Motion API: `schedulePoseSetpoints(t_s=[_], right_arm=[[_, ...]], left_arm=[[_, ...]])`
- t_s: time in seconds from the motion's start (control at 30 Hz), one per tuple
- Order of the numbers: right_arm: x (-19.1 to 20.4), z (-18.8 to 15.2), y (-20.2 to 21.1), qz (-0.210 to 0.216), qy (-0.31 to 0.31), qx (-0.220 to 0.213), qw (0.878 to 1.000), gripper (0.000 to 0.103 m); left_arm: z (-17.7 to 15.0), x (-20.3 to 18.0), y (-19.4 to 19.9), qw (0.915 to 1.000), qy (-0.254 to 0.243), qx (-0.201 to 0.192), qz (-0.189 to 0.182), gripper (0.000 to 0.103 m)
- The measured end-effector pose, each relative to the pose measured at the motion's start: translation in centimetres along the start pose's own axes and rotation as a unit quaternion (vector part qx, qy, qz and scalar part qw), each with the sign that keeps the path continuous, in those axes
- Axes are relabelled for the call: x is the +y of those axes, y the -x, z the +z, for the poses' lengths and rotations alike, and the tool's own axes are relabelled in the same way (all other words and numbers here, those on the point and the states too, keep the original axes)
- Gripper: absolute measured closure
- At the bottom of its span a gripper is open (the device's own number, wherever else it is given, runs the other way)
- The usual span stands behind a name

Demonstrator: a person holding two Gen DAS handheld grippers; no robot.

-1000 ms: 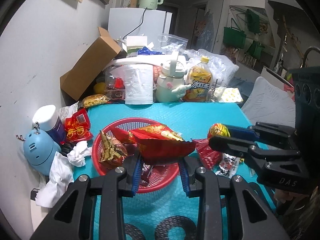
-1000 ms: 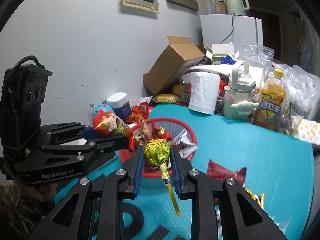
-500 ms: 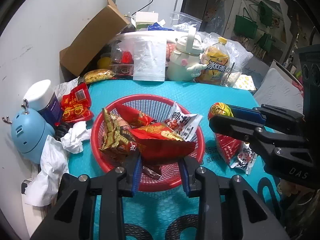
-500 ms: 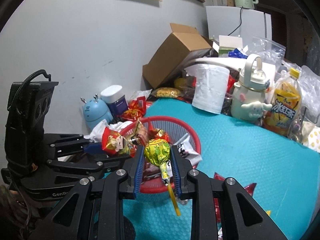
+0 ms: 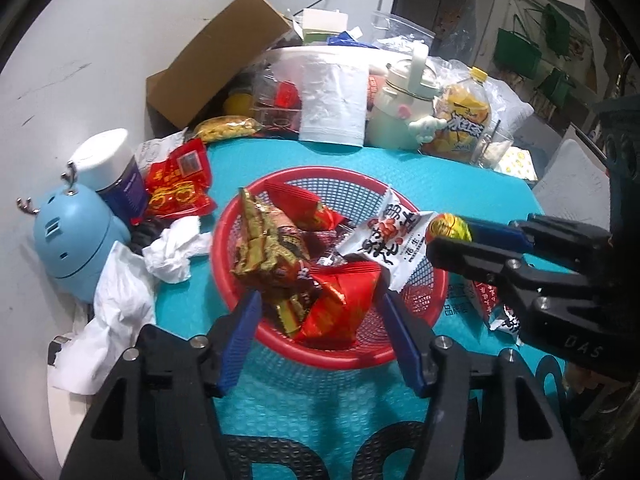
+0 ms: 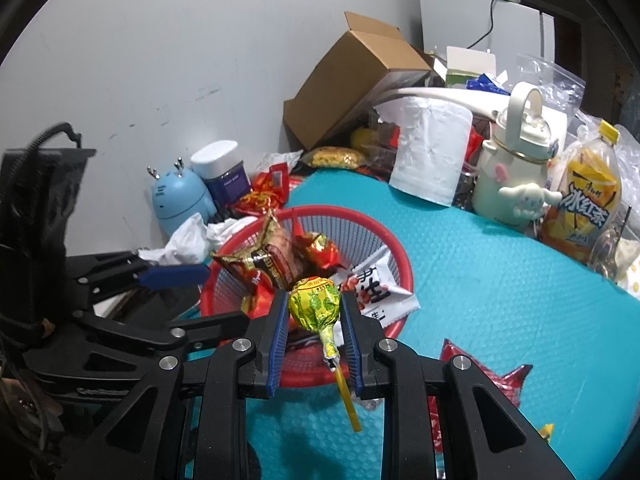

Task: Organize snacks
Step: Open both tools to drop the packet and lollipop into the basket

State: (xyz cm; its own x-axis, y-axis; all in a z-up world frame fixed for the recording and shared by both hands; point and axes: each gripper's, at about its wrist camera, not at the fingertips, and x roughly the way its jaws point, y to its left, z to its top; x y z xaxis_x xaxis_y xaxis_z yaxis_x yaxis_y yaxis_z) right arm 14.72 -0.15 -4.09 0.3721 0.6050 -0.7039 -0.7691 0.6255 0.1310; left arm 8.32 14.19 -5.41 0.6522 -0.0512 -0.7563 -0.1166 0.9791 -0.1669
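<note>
**Lollipop poised at the basket's near rim while the left jaws let go**

Left wrist view: the left gripper (image 5: 320, 316) has just been opening, and its blue pads (image 5: 240, 340) now stand apart on either side of a red snack packet (image 5: 340, 304). The packet lies between them but neither pad presses on it; it rests inside the red mesh basket (image 5: 424, 280) against the near wall, beside a gold-and-brown wrapper (image 5: 264, 248) and a white peanut packet (image 5: 392, 236). The right gripper (image 5: 452, 236) reaches in from the right edge, its tip just over the basket's right rim, with the round lollipop head showing at its end.

Right wrist view: the right gripper (image 6: 314, 312) is clamped on the yellow-green lollipop (image 6: 314, 300), the pads squeezing the wrapped head from both sides. The stick (image 6: 346, 400) runs back toward the camera, so the long axis lies roughly along the fingers, head foremost. The head hangs just above the near part of the basket (image 6: 400, 252), with the basket's hollow ahead of and below the fingertips. More packets lie on the teal mat (image 6: 500, 300) to the right, outside the basket.

My reading: the right hand is the one placed for the next drop. Opening here should send the head into the basket, though the trailing stick may catch on the near rim
</note>
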Motion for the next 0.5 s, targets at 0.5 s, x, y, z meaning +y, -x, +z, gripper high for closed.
schedulePoseSetpoints(t_s=[0.5], right_arm=[[-0.2,-0.4,-2.2,-0.01,-0.004,0.04,0.999,0.064]], left_arm=[[-0.8,1.4,0.0,0.9996,0.028,0.01,0.0,0.042]])
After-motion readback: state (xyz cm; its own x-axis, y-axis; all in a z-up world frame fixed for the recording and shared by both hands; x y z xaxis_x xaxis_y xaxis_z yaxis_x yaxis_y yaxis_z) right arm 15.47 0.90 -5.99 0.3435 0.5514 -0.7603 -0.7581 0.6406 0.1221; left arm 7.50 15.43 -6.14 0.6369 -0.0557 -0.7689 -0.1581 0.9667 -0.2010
